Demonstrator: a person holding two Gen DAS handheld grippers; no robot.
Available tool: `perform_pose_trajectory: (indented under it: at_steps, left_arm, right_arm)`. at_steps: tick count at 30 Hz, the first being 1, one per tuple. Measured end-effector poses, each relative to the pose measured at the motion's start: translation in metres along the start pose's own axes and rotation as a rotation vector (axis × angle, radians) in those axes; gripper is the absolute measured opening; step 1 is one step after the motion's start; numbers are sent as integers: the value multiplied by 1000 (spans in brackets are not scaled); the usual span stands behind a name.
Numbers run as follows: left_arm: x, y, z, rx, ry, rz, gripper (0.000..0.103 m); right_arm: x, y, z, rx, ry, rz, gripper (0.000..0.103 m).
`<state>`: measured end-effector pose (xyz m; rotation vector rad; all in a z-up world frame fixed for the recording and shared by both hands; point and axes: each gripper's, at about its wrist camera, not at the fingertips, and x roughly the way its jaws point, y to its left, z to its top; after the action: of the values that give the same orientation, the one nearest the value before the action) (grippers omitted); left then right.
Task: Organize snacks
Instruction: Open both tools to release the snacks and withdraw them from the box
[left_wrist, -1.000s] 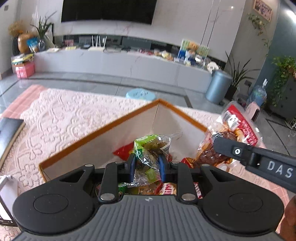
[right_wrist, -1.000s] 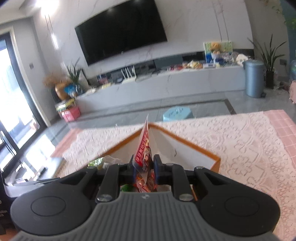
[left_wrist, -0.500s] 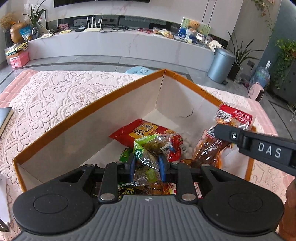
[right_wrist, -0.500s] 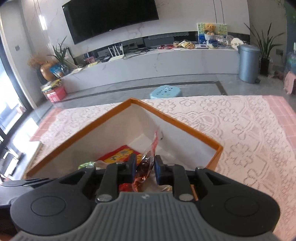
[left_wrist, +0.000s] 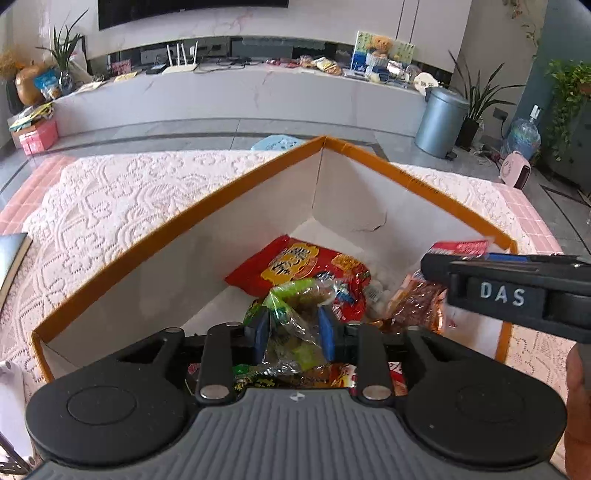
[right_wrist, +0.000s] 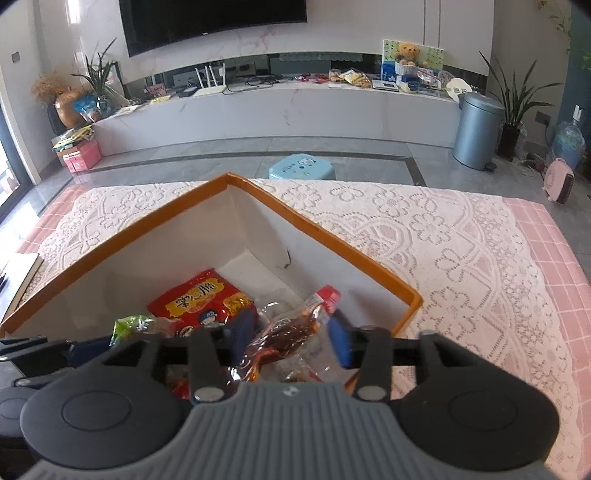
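An orange-rimmed cardboard box (left_wrist: 207, 218) with white inner walls stands on the lace tablecloth; it also shows in the right wrist view (right_wrist: 332, 236). Inside lie a red snack bag (left_wrist: 295, 264) and other packets. My left gripper (left_wrist: 293, 330) is inside the box with its jaws apart, and a clear green-topped snack pack (left_wrist: 291, 314) sits loosely between them. My right gripper (right_wrist: 291, 332) is open over the box's right side. A clear red-topped pack of brown snacks (right_wrist: 291, 332) lies between its spread fingers. The right gripper also shows in the left wrist view (left_wrist: 509, 291).
The table carries a white lace cloth (right_wrist: 461, 258) over pink tiles. A book edge (left_wrist: 11, 258) lies at the far left. Beyond the table are a blue stool (right_wrist: 301, 168), a grey bin (right_wrist: 476, 129) and a long TV counter.
Both grippers have come down into the box with their packs. Both pairs of fingers have spread apart, the right ones wider, and the packs now rest among the other snacks.
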<state>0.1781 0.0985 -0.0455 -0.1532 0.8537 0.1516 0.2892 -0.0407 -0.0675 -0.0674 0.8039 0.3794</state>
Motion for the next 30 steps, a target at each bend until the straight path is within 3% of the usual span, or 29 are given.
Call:
perform_pose_trajectory:
  at_steps: [2, 4, 7, 17, 23, 27, 30]
  left_arm:
    - [-5, -2, 1, 6, -11, 4, 43]
    - [-13, -3, 2, 10, -28, 14, 55]
    - [-27, -4, 4, 13, -63, 18, 62]
    - [-85, -14, 4, 0, -164, 1, 68]
    - [-126, -29, -11, 40, -284, -24, 68]
    - [-145, -38, -20, 55, -335, -18, 68]
    - [-158, -41, -28, 59, -388, -23, 74]
  right_arm:
    - [-3, 0, 1, 7, 5, -9, 57]
    - [-7, 0, 2, 13, 2, -20, 71]
    - [-19, 2, 3, 13, -27, -41, 85]
    - [-88, 1, 3, 11, -125, -45, 94]
    - [-151, -7, -16, 33, -231, -36, 98]
    - [-191, -16, -36, 42, -306, -75, 99]
    - [-215, -25, -55, 47, -342, -108, 99]
